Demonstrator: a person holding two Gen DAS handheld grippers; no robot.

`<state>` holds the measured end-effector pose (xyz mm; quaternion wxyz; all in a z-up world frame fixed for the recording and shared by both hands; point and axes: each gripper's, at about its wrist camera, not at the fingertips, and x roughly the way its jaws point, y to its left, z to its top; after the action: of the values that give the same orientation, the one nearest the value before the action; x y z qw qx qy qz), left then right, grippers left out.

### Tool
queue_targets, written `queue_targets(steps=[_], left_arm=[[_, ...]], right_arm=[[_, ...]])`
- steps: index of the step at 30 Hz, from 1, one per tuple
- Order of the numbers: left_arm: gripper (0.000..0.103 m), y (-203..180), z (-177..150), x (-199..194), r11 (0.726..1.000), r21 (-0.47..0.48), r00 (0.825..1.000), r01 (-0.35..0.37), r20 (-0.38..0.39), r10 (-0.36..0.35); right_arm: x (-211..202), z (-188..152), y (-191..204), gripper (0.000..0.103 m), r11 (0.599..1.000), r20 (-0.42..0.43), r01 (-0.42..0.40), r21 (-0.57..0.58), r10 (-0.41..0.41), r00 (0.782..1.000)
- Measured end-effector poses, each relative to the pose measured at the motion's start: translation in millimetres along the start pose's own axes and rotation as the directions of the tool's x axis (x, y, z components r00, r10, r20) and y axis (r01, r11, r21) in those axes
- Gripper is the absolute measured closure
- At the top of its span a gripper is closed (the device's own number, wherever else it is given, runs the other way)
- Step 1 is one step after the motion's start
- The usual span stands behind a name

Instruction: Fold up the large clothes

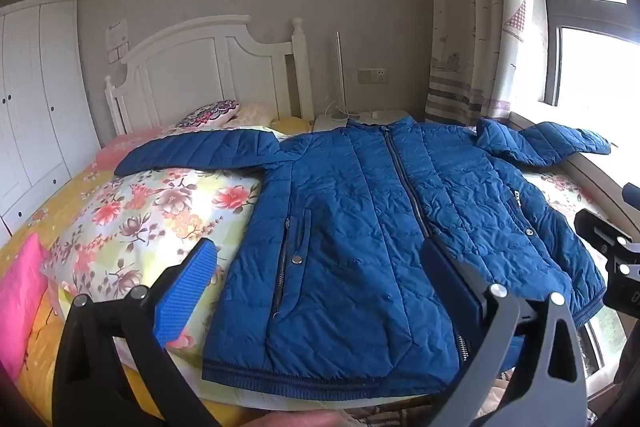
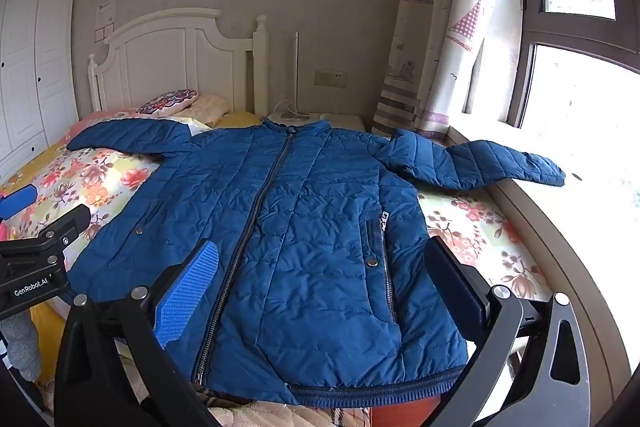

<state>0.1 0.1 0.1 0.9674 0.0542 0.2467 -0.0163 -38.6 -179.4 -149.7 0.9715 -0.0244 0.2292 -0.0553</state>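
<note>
Left wrist view: looks from the foot of the bed [image 1: 60, 203] toward the headboard [image 1: 208, 67], tilted down, between its own fingers [image 1: 186, 291]; close over the jacket [image 1: 360, 219] hem.

Right wrist view: same heading and tilt, set further toward the window [image 2: 580, 87].

Shared: jacket, headboard, curtain [image 2: 440, 27], window. Each view catches the other gripper at its edge, right gripper [image 1: 612, 259] probably only in part, left gripper [image 2: 40, 247] likewise.
</note>
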Motion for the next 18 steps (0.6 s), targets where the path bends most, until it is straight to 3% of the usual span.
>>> queue_targets(steps=[18], left_arm=[[0.002,-1.4,-7.3,-0.2,1.0,-0.004,1.0,-0.005,-0.004,0.005]], right_arm=[[-1.7,-0.7,-2.0,0.004,1.0,0.002,-0.017,0.017,0.017,1.0]])
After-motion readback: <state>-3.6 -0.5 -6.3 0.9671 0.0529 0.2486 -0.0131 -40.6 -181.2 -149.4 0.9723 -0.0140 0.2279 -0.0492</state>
